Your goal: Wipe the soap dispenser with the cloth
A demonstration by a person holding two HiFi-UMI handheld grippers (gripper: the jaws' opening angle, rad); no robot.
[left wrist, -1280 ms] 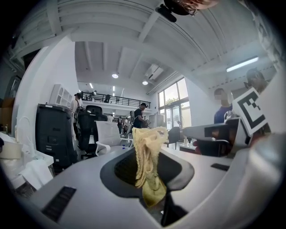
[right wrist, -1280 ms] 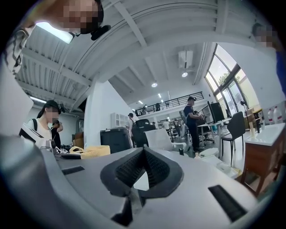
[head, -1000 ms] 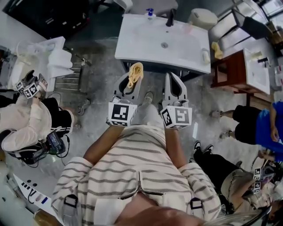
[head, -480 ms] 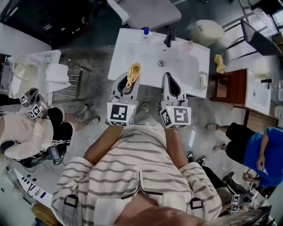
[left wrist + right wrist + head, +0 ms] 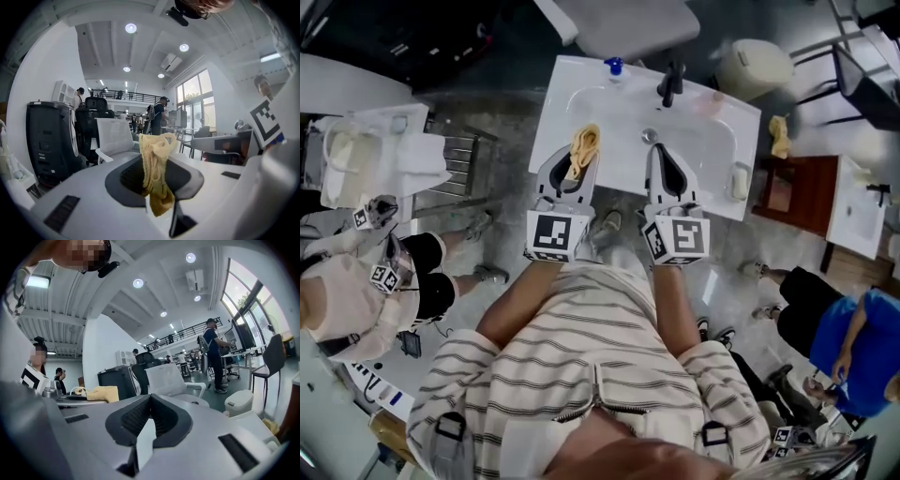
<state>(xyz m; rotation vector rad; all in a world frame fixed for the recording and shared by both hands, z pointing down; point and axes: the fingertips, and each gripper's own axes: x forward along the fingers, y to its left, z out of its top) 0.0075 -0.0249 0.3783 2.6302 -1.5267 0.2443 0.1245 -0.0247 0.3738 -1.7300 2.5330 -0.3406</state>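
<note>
Two grippers hover over the white rectangular washbasin (image 5: 712, 141) at upper centre. Our left gripper (image 5: 577, 159) pinches one crumpled yellow cloth (image 5: 584, 142); our right gripper (image 5: 661, 156) is clamped on nothing. One black faucet (image 5: 672, 84) stands beside what looks like the blue-capped soap dispenser (image 5: 613, 67) on the basin's top rim.

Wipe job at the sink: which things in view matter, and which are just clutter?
In the job:
soap dispenser at the sink's back edge
cloth, pinched in the left claw
right claw, shut and empty

Lying about:
tap
bin
rag right of the sink
</note>
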